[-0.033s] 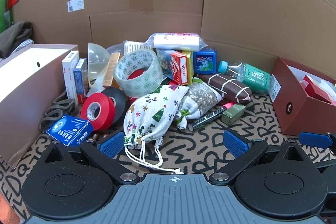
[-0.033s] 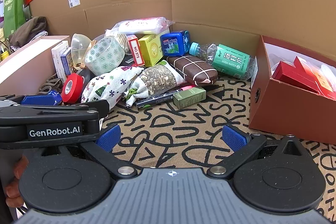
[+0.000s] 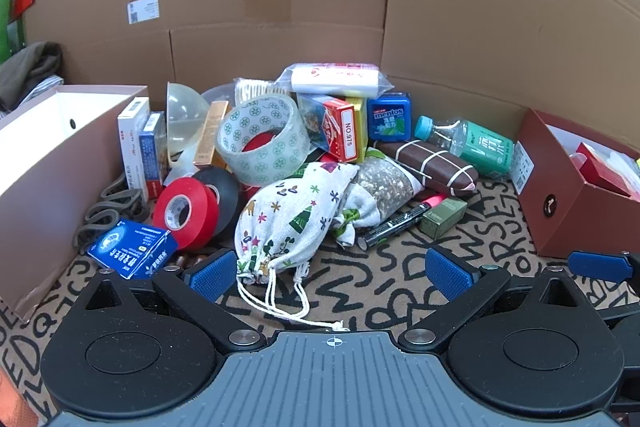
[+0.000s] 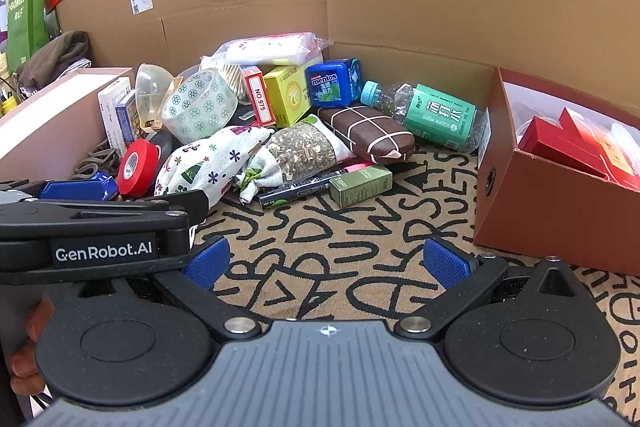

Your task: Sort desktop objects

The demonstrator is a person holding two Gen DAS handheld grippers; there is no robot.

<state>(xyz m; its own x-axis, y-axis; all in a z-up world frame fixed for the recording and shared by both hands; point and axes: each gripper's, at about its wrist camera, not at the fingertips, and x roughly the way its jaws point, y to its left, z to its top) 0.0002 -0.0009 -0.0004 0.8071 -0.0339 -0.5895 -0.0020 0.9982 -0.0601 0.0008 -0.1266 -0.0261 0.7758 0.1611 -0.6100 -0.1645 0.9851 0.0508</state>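
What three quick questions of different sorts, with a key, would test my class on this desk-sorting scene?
1. True or false: the left tongs are shut on the printed drawstring bag.
2. Which lies nearest the brown box on the right? A) red tape roll B) soda water bottle C) Mentos box
3. Fill in: the black marker lies beside a small ____ box.

Key: 1 false, both tongs stand open, and the right tongs hold nothing either; 2 B; 3 green.
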